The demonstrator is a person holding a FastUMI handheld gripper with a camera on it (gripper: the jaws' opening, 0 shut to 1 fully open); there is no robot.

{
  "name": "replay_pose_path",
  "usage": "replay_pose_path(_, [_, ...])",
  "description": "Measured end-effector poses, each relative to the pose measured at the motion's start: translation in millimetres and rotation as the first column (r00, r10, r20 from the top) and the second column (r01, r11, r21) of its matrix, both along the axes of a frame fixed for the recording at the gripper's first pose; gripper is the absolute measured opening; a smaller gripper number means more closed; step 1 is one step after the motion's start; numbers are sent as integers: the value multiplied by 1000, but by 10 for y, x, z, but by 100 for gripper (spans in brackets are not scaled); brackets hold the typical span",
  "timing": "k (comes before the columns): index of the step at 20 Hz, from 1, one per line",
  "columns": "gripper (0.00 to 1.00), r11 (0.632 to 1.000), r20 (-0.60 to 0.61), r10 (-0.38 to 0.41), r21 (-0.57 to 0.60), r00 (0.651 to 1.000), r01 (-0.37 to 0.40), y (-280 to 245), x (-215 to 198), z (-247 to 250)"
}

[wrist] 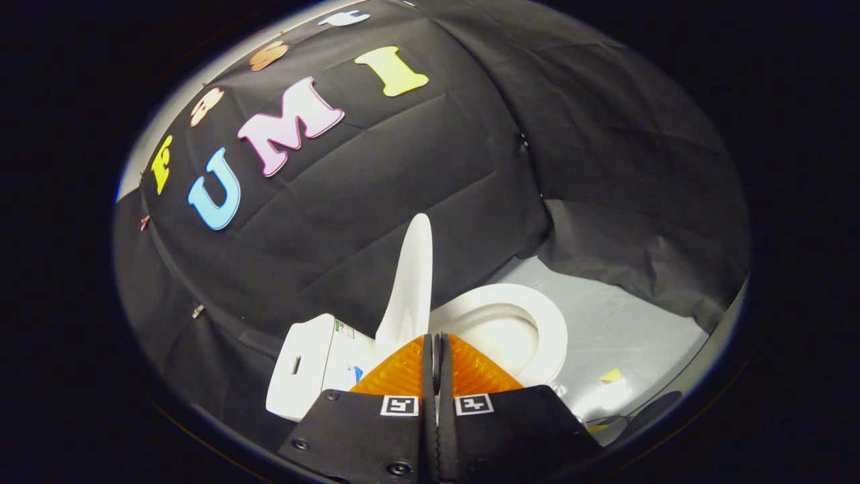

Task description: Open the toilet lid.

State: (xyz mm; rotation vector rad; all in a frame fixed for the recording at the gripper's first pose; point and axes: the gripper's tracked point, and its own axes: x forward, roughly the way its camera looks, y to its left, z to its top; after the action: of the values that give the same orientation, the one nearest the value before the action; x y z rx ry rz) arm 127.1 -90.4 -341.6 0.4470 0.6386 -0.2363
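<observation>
Black cloth walls (pixel 416 188) enclose the booth above a pale grey floor (pixel 625 323). A white toilet (pixel 517 323) stands on that floor against the cloth, its lid (pixel 411 282) raised upright beside the tank (pixel 306 363). The hand-held gripper (pixel 437 349) sits just before the lid, orange fingers (pixel 396 376) together, holding nothing.

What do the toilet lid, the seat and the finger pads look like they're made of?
Lid, raised: glossy white, thin, likely hard plastic.
Seat: same smooth white sheen, plastic probably, though ceramic can't be ruled out.
Pads on the shut gripper: orange, ribbed, matte, seemingly rubber or soft plastic.
</observation>
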Motion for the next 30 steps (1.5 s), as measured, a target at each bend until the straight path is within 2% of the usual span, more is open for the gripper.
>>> replay_pose_path(6, [6, 970, 3, 92, -227, 996, -89, 629, 114, 341])
replay_pose_path(12, [8, 918, 11, 186, -359, 982, -170, 1270, 195, 564])
replay_pose_path(16, [8, 864, 24, 268, -449, 963, -229, 1752, 252, 669])
replay_pose_path(20, [8, 827, 38, 335, -491, 941, -274, 2226, 280, 708])
replay_pose_path(25, [8, 754, 22, 422, -563, 906, -337, 2731, 241, 700])
replay_pose_path(30, [8, 734, 13, 474, -559, 880, -387, 3112, 282, 634])
